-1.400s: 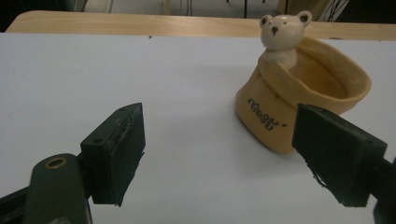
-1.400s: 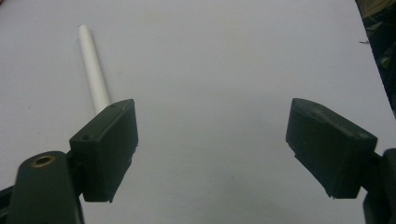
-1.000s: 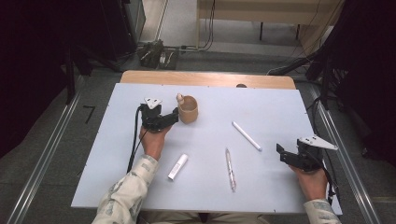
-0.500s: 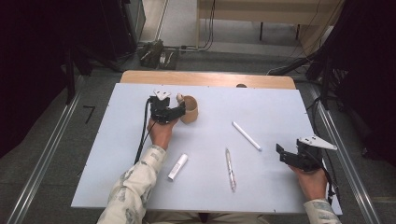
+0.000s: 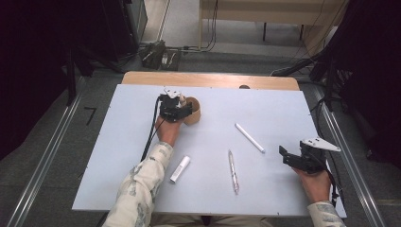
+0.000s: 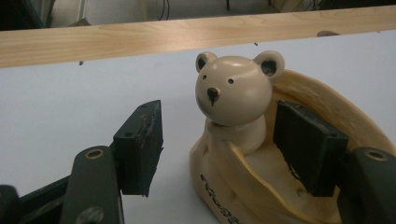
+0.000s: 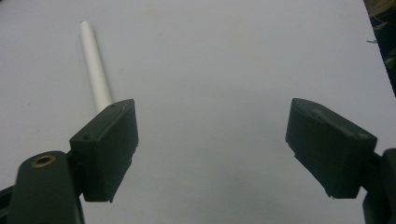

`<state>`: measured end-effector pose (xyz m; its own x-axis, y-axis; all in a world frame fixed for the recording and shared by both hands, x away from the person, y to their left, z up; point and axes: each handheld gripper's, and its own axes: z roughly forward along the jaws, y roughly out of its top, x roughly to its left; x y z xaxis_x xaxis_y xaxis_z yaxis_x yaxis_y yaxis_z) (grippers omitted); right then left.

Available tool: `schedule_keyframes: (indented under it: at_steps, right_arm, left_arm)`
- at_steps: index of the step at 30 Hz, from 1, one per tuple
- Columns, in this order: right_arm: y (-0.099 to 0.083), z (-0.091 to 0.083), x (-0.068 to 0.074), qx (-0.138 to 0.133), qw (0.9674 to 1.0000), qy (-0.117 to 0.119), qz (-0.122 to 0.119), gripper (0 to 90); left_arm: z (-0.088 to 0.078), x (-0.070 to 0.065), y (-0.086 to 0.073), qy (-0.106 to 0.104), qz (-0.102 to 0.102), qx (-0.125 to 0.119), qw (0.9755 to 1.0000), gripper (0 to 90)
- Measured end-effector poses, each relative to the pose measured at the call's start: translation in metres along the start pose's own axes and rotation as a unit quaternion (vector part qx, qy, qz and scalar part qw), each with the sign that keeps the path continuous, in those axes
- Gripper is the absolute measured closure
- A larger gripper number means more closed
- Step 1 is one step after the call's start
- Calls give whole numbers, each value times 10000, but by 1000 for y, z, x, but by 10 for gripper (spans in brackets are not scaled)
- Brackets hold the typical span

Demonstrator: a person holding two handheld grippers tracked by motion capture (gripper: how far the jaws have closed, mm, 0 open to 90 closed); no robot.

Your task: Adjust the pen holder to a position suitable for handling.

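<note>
A wooden holder with a bear figure (image 5: 193,109) stands at the back of the white table (image 5: 274,109). My left gripper (image 5: 185,110) is at its left side. In the left gripper view one pad (image 6: 306,144) is inside the holder behind the bear (image 6: 233,88), and the other pad (image 6: 140,142) hangs outside, apart from the wall. The left gripper (image 6: 224,140) has just been closing with the bear side of the holder between the jaws, and no pad presses on it. My right gripper (image 5: 286,157) rests open near the right front, with nothing between its fingers (image 7: 210,149).
A white stick (image 5: 249,137) lies mid-table, its end showing past the right gripper's pad (image 7: 95,70). A clear pen (image 5: 232,171) and a short white tube (image 5: 180,169) lie near the front. A wooden strip (image 5: 208,79) borders the table's far edge.
My left gripper has moved right to the bear holder, and its jaws now straddle the holder's wall. The right gripper has stayed where it was.
</note>
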<state>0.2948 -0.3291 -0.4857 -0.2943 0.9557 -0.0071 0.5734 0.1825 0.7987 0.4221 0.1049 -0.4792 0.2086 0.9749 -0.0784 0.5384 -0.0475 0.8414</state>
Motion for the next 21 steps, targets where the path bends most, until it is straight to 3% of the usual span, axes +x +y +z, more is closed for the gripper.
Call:
schedule_keyframes:
  at_steps: [10, 21]
  right_arm:
    - [0, 1, 0, 29, 10000, -4, -13, 155]
    - [0, 2, 0, 62, 10000, 1, 3, 156]
  left_arm:
    - [9, 1, 0, 42, 41, 140, 9999, 426]
    - [12, -4, 2, 6, 219, 155, 9996, 636]
